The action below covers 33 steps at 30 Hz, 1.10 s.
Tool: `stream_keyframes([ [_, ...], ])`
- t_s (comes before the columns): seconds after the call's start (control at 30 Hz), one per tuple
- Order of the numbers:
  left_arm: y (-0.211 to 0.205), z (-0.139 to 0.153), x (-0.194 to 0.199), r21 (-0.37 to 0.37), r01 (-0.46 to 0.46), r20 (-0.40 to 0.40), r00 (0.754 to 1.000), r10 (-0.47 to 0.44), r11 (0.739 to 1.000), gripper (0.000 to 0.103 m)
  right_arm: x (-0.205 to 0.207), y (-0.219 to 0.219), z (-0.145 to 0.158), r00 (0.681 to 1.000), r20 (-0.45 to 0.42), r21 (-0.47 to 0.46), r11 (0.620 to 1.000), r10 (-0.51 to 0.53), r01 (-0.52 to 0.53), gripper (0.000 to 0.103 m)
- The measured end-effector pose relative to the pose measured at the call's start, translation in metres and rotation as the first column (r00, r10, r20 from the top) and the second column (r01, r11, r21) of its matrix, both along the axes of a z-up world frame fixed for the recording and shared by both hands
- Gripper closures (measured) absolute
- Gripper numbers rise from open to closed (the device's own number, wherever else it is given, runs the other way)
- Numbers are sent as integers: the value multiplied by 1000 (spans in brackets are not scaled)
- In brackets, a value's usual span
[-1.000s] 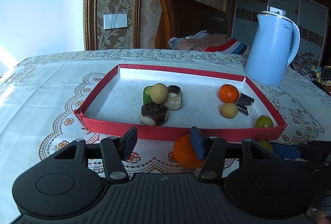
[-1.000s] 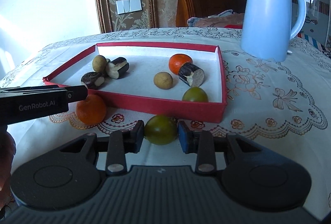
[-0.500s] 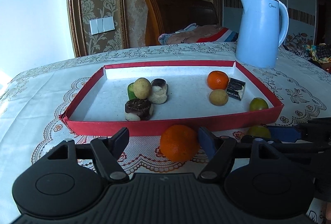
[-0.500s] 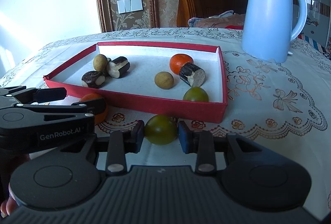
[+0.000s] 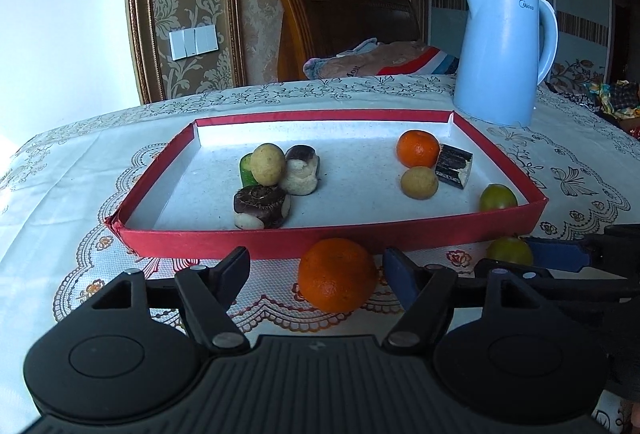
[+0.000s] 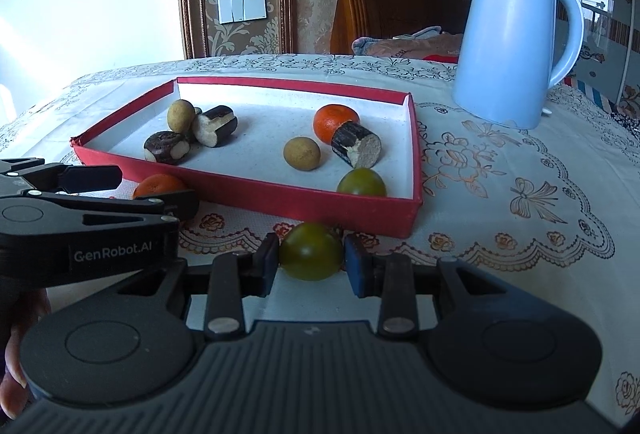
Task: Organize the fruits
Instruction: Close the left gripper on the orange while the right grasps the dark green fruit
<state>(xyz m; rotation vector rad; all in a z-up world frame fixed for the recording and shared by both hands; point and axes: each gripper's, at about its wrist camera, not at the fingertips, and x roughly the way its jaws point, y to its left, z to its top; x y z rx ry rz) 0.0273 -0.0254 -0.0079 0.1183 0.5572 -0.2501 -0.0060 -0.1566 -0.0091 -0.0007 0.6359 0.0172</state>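
We judge the job a good way along but unfinished: the red tray (image 5: 332,242) just ahead of both claws already carries an orange (image 5: 418,149), a green fruit (image 6: 361,182) in its near right corner, two pale round fruits and some dark cut pieces, while two fruits remain out on the bench (image 6: 520,234). Our left claw (image 5: 316,274) stands wide open around the loose orange (image 5: 337,275), which sits between the fingers, closer to the blue-padded right finger (image 5: 400,276), with a plain gap on the other side, so no grip is made. Our right claw (image 6: 310,261) has the loose green fruit (image 6: 311,252) between its pads; the left pad looks to be touching it and the right pad is at its edge, but it rests on the cloth and we cannot tell whether it is truly clamped. Both fruits lie just short of the tray's near wall. What is left, as we read it, is to close on each, lift over that wall and set them down in bare tray floor. Both fruits are near round, with no real long axis; the orange is slightly squat, its short axis upright, and we cannot make out which way either stem end points.
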Motion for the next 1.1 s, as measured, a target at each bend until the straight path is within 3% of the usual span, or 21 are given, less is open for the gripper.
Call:
stream_keyframes([
  [0.13, 1, -3, 5, -1, -4, -33, 999, 4, 1000, 30, 1, 0, 0, 1000, 0, 2, 1000, 0, 0, 70],
  [0.43, -5, -3, -1, 21, 31, -10, 999, -31, 999, 48, 4, 3, -1, 1000, -7, -13, 1000, 3, -3, 70],
  [0.57, -7, -2, -3, 14, 55, -10, 998, -55, 998, 61, 4, 3, -1, 1000, -8, -16, 1000, 4, -4, 70],
  [1.1, -6, -1, -4, 16, 39, 3, 999, -39, 999, 62, 1, 3, 0, 1000, 13, -15, 1000, 13, -13, 70],
])
